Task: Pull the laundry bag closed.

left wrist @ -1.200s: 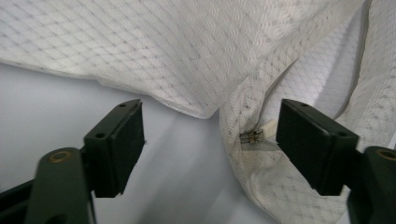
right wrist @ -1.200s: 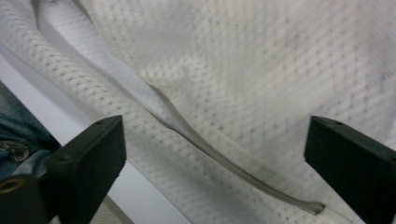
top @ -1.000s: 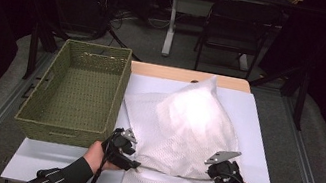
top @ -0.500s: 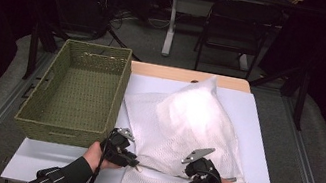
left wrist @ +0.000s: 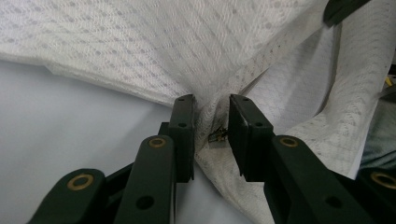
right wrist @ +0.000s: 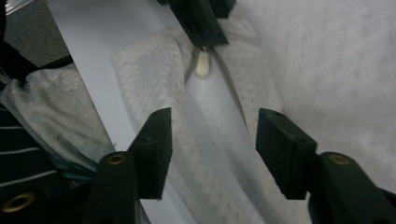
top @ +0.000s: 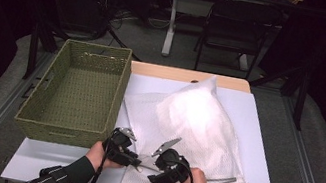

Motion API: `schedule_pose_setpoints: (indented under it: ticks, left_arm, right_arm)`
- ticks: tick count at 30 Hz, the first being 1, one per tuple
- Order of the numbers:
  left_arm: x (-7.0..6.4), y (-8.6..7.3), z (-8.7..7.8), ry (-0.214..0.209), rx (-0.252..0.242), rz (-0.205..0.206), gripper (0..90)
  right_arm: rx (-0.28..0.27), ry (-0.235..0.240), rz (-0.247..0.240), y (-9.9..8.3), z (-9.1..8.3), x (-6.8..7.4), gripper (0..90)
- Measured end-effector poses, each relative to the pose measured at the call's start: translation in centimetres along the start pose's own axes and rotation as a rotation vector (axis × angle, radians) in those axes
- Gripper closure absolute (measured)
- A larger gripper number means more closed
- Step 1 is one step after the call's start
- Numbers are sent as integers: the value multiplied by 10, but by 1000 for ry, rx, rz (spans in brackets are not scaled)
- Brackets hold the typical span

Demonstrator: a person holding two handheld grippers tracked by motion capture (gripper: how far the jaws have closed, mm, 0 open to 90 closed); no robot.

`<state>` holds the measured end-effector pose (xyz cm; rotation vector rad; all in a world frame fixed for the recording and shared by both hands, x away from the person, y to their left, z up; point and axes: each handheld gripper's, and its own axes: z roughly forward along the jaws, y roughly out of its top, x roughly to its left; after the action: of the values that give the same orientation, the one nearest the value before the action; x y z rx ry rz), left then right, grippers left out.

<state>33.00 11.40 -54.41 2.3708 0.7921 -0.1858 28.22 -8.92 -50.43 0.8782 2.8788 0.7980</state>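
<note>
We find a white mesh laundry bag [top: 195, 127] lying on the white desk [top: 267, 120], just right of an empty green wicker basket [top: 76, 94]. A bulky white item shows through the mesh at its far half.

Left tongs [left wrist: 211, 128]: clenched on a gathered fold of mesh at the bag's near left corner. A small dark fitting sits between the jaws; we judge it the zipper's end. In the high view these tongs [top: 136, 159] rest at the near edge of the bag.

Right tongs [right wrist: 210, 140]: released, jaws set wide apart and grasping nothing. Directly ahead of them lies the pale zipper pull [right wrist: 202, 63], with the zip line running back between the jaws.

Change noted: over the past second the right tongs [top: 154, 163] have travelled left along the bag's near edge, from the near right corner to a position just beside the left tongs. The left tongs have held their place, and the bag has not shifted.

Assessment: we judge the work in hand to be unzipping the bag. The left tongs anchor the fabric; the right tongs are now lined up on the pull but have not yet closed on it.
</note>
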Motion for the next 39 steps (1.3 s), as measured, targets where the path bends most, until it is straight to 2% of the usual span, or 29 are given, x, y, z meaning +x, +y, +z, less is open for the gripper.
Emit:
schedule_pose_setpoints:
  ticks: [3, 6, 12, 13, 15, 17, 20, 24, 27, 28, 31, 38, 39]
  left_arm:
    - [0, -1, -2, 1, -14, 6, 783]
    - [-1, -1, -5, 8, -44, 5, 859]
    - [0, -1, -7, 10, -40, 6, 858]
    - [0, -1, -6, 17, -33, 6, 807]
    - [1, -1, -5, 23, -20, 0, 740]
    - [1, -1, -4, 20, -14, 0, 735]
    - [1, -3, -2, 14, -6, 10, 816]
    - [-2, -3, 0, 9, -8, 22, 859]
    - [-2, -3, -3, 8, -27, 26, 870]
    - [-2, -3, -5, -1, -38, 27, 871]
    - [-4, -2, -9, 4, -64, 40, 872]
    - [-6, -2, -12, -4, -92, 58, 871]
    - [-6, -2, -12, -6, -97, 58, 871]
  right_arm:
    - [0, 38, 1, 13, 12, -2, 572]
    - [26, 49, -11, 23, 31, -2, 641]
    - [45, 47, -9, 25, 43, -7, 672]
    - [56, 46, -9, 26, 47, -9, 677]
    - [59, 55, -10, 26, 49, -10, 688]
    - [57, 53, -13, 26, 49, -10, 691]
    - [64, 58, -19, 27, 50, -10, 701]
    - [71, 68, -47, 29, 52, -6, 713]
    - [77, 62, -59, 31, 52, -5, 716]
    - [73, 65, -51, 30, 52, -5, 716]
    - [73, 69, -46, 30, 51, -6, 714]
    - [61, 100, -36, 30, 48, -10, 736]
    - [59, 118, -32, 29, 48, -11, 749]
